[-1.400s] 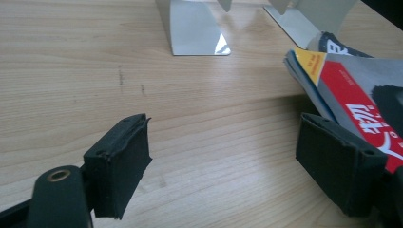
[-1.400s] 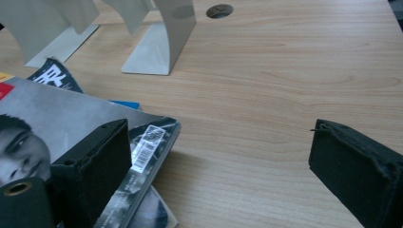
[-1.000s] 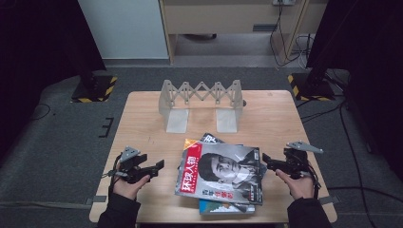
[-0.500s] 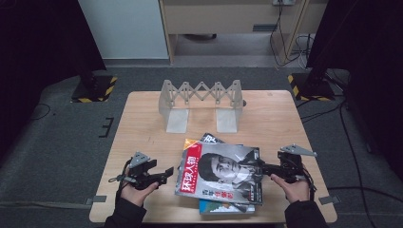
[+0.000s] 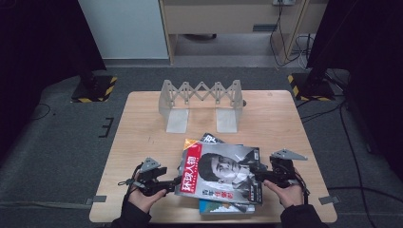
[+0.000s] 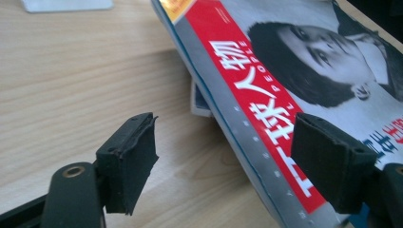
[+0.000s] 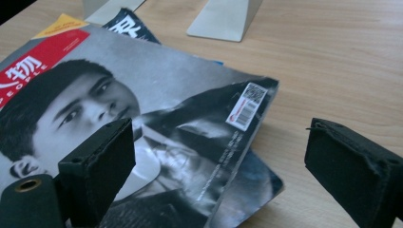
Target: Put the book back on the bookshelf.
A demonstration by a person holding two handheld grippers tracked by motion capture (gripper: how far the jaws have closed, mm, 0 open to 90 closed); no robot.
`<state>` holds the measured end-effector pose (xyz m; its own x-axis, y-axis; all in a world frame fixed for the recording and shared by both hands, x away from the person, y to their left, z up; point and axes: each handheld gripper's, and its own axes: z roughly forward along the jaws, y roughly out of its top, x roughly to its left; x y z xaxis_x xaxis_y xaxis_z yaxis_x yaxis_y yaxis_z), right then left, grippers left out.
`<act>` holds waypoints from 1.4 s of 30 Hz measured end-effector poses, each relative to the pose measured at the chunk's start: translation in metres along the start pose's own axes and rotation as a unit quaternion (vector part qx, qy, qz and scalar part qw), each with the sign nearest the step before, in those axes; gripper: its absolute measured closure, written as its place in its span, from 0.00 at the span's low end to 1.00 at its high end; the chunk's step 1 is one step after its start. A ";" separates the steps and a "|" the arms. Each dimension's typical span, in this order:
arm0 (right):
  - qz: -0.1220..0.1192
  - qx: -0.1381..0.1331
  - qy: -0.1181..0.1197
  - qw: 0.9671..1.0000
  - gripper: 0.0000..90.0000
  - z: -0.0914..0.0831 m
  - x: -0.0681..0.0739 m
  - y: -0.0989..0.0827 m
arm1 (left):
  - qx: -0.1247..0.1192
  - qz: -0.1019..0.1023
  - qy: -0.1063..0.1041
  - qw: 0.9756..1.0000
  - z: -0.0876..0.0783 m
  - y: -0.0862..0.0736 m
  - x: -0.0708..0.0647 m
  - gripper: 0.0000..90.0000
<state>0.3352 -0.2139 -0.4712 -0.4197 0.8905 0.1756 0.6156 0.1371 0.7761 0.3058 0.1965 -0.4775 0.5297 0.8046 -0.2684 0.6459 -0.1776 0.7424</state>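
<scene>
Both grippers closer to top magazine point(image 5: 221, 173) than before, left jaws narrowing, right jaws wide, nothing held

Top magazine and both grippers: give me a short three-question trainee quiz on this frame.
1. True or false: the left gripper is clamped on the top magazine.
2. What stands at the table's far side? A) accordion-style rack B) a bowl C) a lamp
3. Which edge of the top magazine does the right gripper face, spine side or barcode side?

Key: 1 false, its fingers straddle the spine without pressing. 2 A. 3 barcode side.
</scene>
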 end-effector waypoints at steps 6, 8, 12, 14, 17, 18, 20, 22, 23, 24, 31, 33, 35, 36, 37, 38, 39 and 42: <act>-0.011 0.006 0.009 1.000 0.11 0.005 0.006 -0.003 | 0.016 0.004 -0.013 1.000 0.008 -0.002 -0.004 0.25; -0.010 0.008 0.012 1.000 0.11 0.006 0.007 -0.004 | 0.017 0.005 -0.012 1.000 0.008 -0.002 -0.004 0.25; -0.013 0.011 0.015 1.000 0.11 0.009 0.008 -0.005 | 0.023 0.001 -0.021 1.000 0.011 -0.003 -0.005 0.26; -0.014 0.013 0.018 1.000 0.11 0.010 0.010 -0.006 | 0.032 0.002 -0.030 0.999 0.014 -0.004 -0.006 0.26; -0.011 0.015 0.021 1.000 0.11 0.011 0.010 -0.007 | 0.037 -0.006 -0.046 0.998 0.017 -0.005 -0.008 0.26; -0.013 0.016 0.021 1.000 0.11 0.012 0.010 -0.007 | 0.037 -0.006 -0.046 0.998 0.017 -0.005 -0.008 0.26; -0.013 0.017 0.023 1.000 0.11 0.012 0.011 -0.007 | 0.038 -0.008 -0.053 0.998 0.019 -0.005 -0.008 0.26; -0.014 0.018 0.025 0.999 0.10 0.013 0.011 -0.008 | 0.041 -0.014 -0.060 0.997 0.021 -0.006 -0.009 0.26; -0.014 0.021 0.027 0.999 0.10 0.014 0.012 -0.008 | 0.042 -0.017 -0.066 0.997 0.023 -0.006 -0.009 0.26; -0.013 0.020 0.027 0.999 0.10 0.014 0.013 -0.009 | 0.042 -0.017 -0.066 0.997 0.023 -0.006 -0.009 0.26; -0.021 0.029 0.031 0.999 0.10 0.018 0.014 -0.010 | 0.055 -0.039 -0.096 0.993 0.029 -0.007 -0.009 0.25; -0.021 0.031 0.031 0.999 0.10 0.019 0.014 -0.010 | 0.058 -0.047 -0.108 0.991 0.031 -0.008 -0.009 0.25; -0.024 0.034 0.031 0.999 0.10 0.020 0.015 -0.011 | 0.063 -0.056 -0.119 0.989 0.034 -0.008 -0.008 0.25; -0.025 0.036 0.030 0.999 0.10 0.020 0.015 -0.011 | 0.066 -0.062 -0.128 0.988 0.035 -0.008 -0.007 0.26; -0.028 0.036 0.029 0.999 0.10 0.021 0.015 -0.012 | 0.066 -0.062 -0.128 0.988 0.035 -0.008 -0.007 0.28; -0.028 0.036 0.029 0.999 0.10 0.021 0.015 -0.012 | 0.067 -0.065 -0.135 0.987 0.035 -0.008 -0.007 0.28; -0.029 0.037 0.028 0.999 0.10 0.021 0.015 -0.012 | 0.066 -0.066 -0.134 0.987 0.034 -0.008 -0.007 0.29; -0.031 0.040 0.026 0.998 0.09 0.022 0.016 -0.013 | 0.064 -0.065 -0.133 0.987 0.032 -0.007 -0.008 0.33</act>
<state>0.3352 -0.1918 -0.4916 -0.4905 0.8563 0.1617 0.6379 0.2264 0.7361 0.3147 0.1735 -0.5006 0.5521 0.6505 -0.5216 0.7736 -0.1661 0.6116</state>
